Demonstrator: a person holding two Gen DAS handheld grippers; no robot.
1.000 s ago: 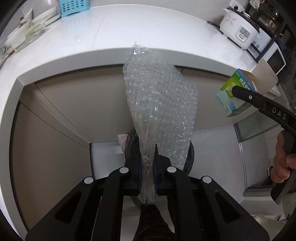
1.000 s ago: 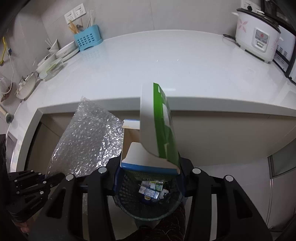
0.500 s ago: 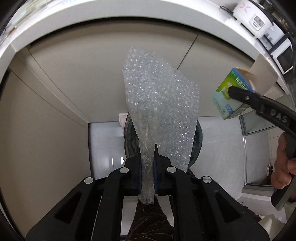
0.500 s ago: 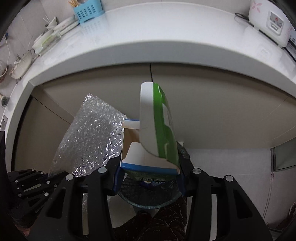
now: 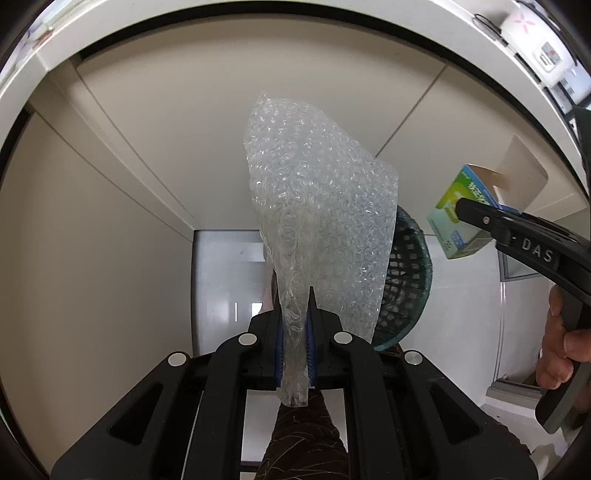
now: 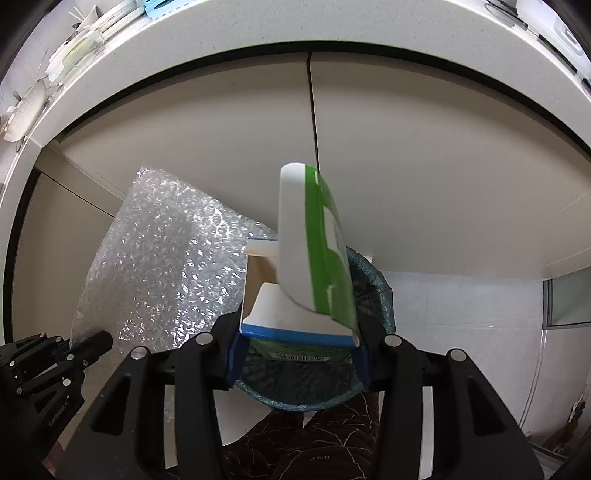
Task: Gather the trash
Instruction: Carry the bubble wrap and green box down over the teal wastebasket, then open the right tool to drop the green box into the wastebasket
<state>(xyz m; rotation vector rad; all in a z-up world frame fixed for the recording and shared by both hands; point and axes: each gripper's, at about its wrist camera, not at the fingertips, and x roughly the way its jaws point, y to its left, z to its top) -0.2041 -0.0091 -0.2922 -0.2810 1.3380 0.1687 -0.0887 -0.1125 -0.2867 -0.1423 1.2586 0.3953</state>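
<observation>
A: What fills the view?

B: Beige cabinet doors, with the white worktop curving above them. Both tools point steeply down at the floor rather than at the worktop.

A: Why down there?

B: A dark mesh trash basket with a liner stands on the pale floor at the foot of the cabinets. I judge both pieces of trash are being lined up over its mouth.

A: What is the bigger piece?

B: A sheet of bubble wrap. The left tool has its fingers pressed together on a gathered end, so the sheet fans out ahead, covering the basket's left side.

A: And the smaller?

B: An empty green and white carton, flap standing open. The right tool pinches its wide body between half-spread fingers, barcode end nearest the camera. In the right wrist view the basket's mouth lies directly beneath it.

A: So what remains?

B: Probably just letting go. The light wrap could cling or drift past the rim.
</observation>
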